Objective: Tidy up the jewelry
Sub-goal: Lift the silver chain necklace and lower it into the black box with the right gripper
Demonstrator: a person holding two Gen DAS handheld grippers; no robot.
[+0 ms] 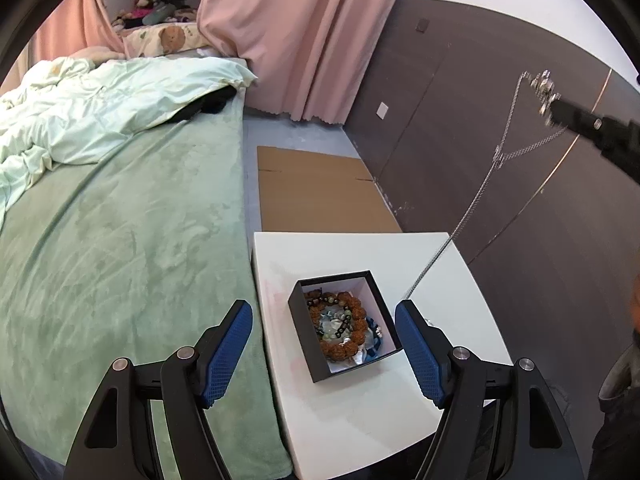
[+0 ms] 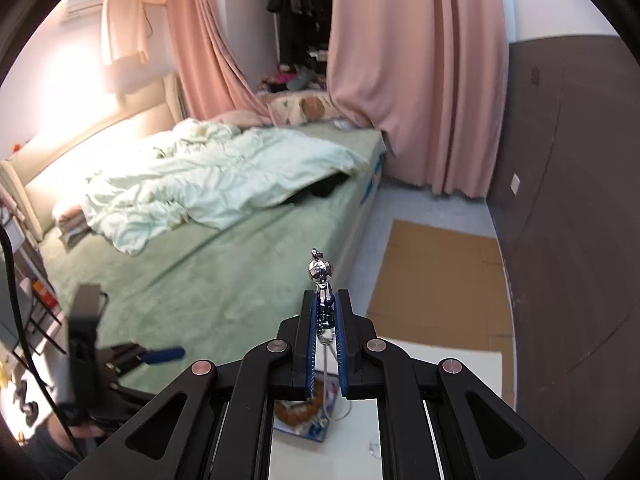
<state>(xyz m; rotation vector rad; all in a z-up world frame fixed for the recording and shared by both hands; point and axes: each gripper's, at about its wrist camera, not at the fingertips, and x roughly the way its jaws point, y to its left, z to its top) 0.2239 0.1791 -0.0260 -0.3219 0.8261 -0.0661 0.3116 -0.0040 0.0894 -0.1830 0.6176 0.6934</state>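
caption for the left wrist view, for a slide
Open left gripper hovers over the black jewelry box while the right gripper lifts a silver chain necklace.

Green bed (image 2: pixel 208 280), pink curtains (image 2: pixel 416 80), cardboard (image 1: pixel 320 192)

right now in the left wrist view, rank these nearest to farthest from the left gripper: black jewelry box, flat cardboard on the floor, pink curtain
1. The open black jewelry box full of beaded bracelets, on the white table just ahead of the left gripper, between its open jaws.
2. The flat brown cardboard sheet, on the floor beyond the table.
3. The pink curtain, hanging at the far end, past the bed's foot.
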